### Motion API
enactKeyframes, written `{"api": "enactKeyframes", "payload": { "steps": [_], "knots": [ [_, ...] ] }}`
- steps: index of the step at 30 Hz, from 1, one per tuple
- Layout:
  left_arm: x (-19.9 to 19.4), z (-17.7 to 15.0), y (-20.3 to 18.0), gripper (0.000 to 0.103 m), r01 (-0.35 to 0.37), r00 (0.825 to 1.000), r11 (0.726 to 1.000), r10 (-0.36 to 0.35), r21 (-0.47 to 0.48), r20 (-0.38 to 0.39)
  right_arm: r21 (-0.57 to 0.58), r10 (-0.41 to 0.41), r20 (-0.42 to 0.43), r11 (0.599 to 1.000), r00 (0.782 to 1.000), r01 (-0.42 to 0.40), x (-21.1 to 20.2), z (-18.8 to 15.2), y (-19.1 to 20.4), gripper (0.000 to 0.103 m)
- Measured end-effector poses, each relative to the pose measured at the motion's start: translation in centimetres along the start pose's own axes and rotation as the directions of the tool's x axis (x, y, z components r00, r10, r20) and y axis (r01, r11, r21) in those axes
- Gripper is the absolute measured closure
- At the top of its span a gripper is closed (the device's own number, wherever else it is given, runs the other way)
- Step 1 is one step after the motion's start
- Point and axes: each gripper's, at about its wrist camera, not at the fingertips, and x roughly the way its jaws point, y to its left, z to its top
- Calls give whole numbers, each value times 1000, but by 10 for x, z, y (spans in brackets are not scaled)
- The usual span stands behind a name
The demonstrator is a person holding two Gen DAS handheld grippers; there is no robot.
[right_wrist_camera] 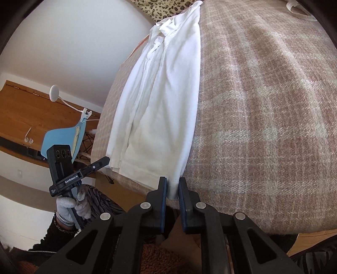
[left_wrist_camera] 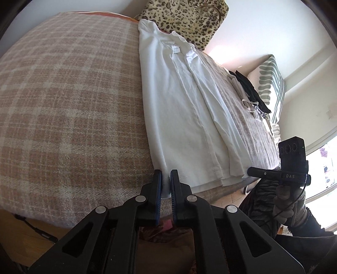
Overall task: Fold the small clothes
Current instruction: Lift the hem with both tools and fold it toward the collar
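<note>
A white collared shirt [left_wrist_camera: 181, 109] lies lengthwise on the plaid blanket [left_wrist_camera: 69, 105], sides folded in, collar at the far end. My left gripper [left_wrist_camera: 166, 176] is shut on the shirt's near left hem corner. My right gripper [right_wrist_camera: 172, 183] is shut on the near right hem corner of the shirt [right_wrist_camera: 160, 101]. The right gripper also shows in the left wrist view [left_wrist_camera: 250, 171], and the left gripper in the right wrist view [right_wrist_camera: 106, 160], both at the bed's near edge.
A leopard-print bag [left_wrist_camera: 185, 14] sits beyond the collar. A pile of black and white small clothes [left_wrist_camera: 250, 94] and a green striped pillow [left_wrist_camera: 271, 84] lie to the right. A blue chair [right_wrist_camera: 63, 139] stands left of the bed.
</note>
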Motion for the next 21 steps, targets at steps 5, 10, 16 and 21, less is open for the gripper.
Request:
{"api": "enactKeyframes", "payload": {
  "steps": [5,10,16,21],
  "knots": [
    [-8,0,-3,98,32,999,999,-33,17,40,-1,46,31,999,998,-46,-1,2,7,101],
    [-14,8,3,99,94,993,995,-91,-35,79,-1,86,58,996,995,-86,-13,13,8,101],
    [-21,28,2,99,148,981,987,-139,-58,137,4,132,105,991,986,-133,-27,25,3,101],
    [-22,50,4,99,154,974,985,-140,-71,180,-19,142,146,990,979,-141,-35,42,9,101]
  ]
}}
